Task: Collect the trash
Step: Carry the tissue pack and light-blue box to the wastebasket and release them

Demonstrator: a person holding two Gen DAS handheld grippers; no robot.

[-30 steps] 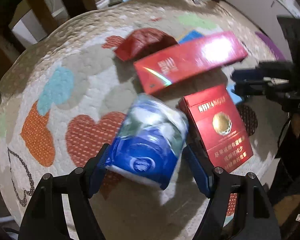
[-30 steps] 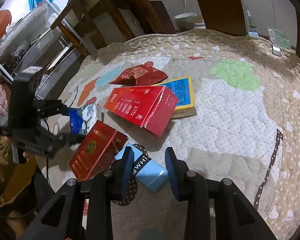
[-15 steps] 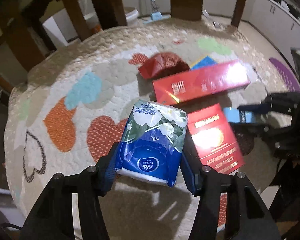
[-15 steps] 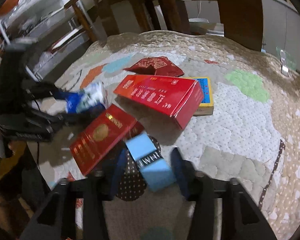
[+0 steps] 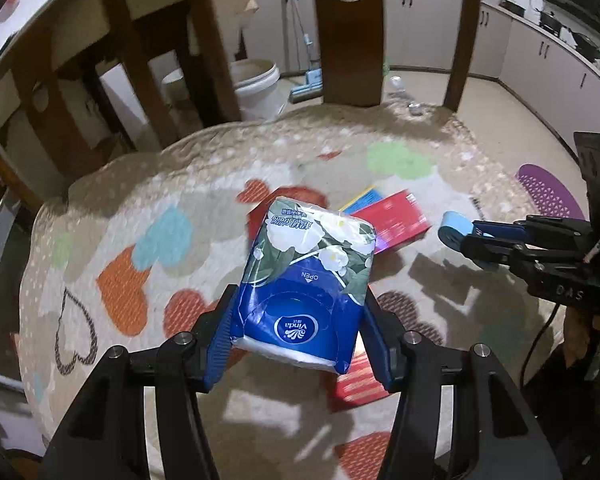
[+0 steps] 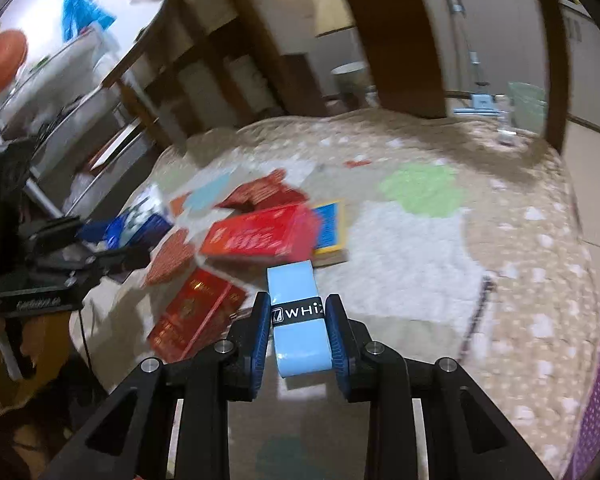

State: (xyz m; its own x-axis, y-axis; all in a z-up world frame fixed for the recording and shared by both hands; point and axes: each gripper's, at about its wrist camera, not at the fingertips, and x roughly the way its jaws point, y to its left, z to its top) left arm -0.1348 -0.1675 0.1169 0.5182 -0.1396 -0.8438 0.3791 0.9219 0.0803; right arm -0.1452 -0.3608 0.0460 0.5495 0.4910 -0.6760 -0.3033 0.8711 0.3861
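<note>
Left gripper (image 5: 298, 332) pinching a blue tissue pack (image 5: 308, 276) lifted above the heart rug (image 5: 148, 240), right gripper (image 6: 299, 330) squeezed on a light blue roll (image 6: 298, 312) — jaws just closing in, red boxes (image 6: 260, 232) on the rug at ten o'clock of the roll.

Black left tool (image 5: 298, 326) with ribbed blue pads (image 5: 219, 340), silver screws.

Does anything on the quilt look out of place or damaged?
Yes. Boxes lie scattered and askew in a loose pile on the quilt: a long red carton rests tilted across a blue-and-yellow box, and a red packet behind looks crumpled. Another red box lies at an angle near the edge.
</note>
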